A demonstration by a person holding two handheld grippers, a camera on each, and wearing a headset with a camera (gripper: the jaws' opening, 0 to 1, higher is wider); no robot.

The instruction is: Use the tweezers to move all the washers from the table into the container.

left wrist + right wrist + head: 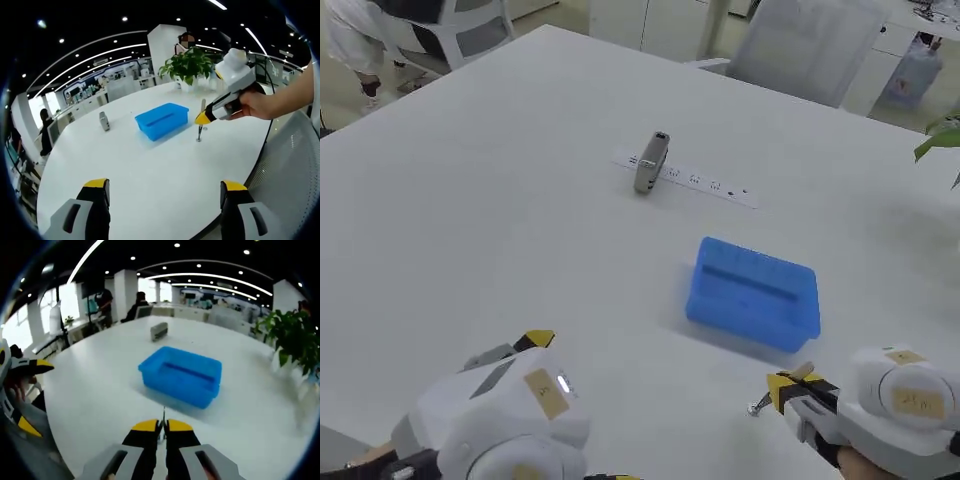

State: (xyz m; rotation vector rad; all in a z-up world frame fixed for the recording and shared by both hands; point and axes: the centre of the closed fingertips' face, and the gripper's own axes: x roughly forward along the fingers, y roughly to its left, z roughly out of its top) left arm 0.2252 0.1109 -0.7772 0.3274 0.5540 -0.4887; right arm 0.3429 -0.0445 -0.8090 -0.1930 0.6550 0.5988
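Now one blue container [753, 292] sits right of centre on the white table [500, 230]. Of two grippers, the right gripper [782, 388], lower right, clamps one tweezers [199, 132], tips down near the container. The left gripper [164, 186], lower left, gapes empty. I cannot make out any washers.

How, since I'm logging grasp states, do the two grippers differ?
The left gripper has its jaws wide apart; the right gripper has them nearly closed. The left gripper holds nothing; the right gripper clamps the tweezers. Both have yellow-tipped black jaws.
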